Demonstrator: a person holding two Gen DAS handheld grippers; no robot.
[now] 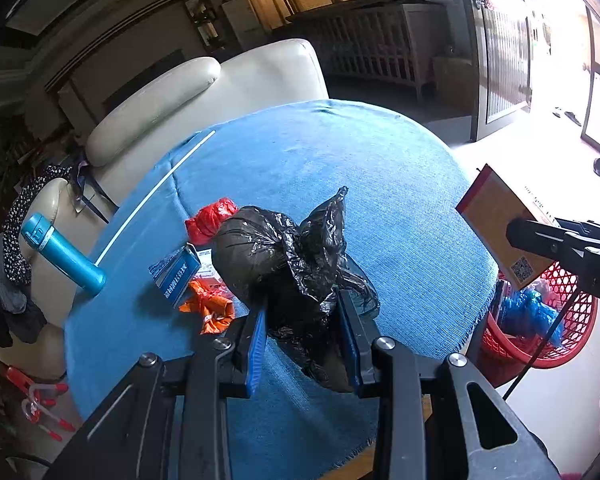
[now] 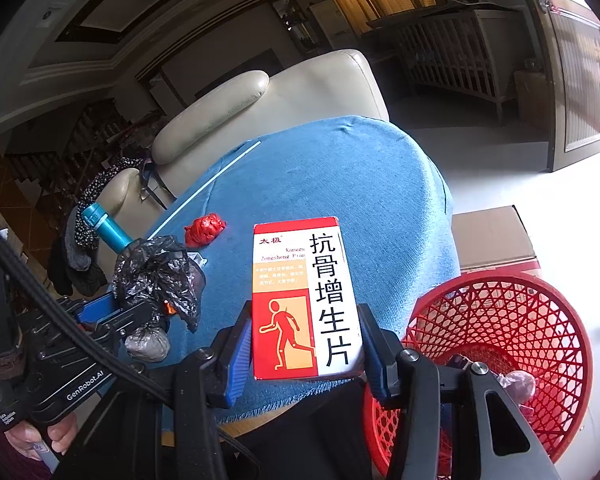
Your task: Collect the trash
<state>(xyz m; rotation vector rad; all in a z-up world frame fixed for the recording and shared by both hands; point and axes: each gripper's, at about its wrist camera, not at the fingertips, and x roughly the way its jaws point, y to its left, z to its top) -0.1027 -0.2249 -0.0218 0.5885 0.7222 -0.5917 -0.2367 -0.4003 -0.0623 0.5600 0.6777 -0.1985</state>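
Observation:
My left gripper (image 1: 303, 322) is shut on a knotted black plastic trash bag (image 1: 284, 256), held over the blue tablecloth (image 1: 380, 184); it also shows in the right wrist view (image 2: 156, 272). My right gripper (image 2: 304, 344) is shut on a red, orange and white medicine box (image 2: 304, 300), held above the table's near edge, beside the red mesh basket (image 2: 500, 320). A red crumpled wrapper (image 1: 212, 218), a blue small box (image 1: 176, 274) and an orange wrapper (image 1: 210, 306) lie on the cloth left of the bag.
A teal bottle (image 1: 62, 252) lies at the table's left edge beside a white straw (image 1: 152, 196). A cream armchair (image 1: 204, 96) stands behind the table. The basket (image 1: 540, 320) on the floor at right holds blue plastic, next to a cardboard box (image 2: 496, 236).

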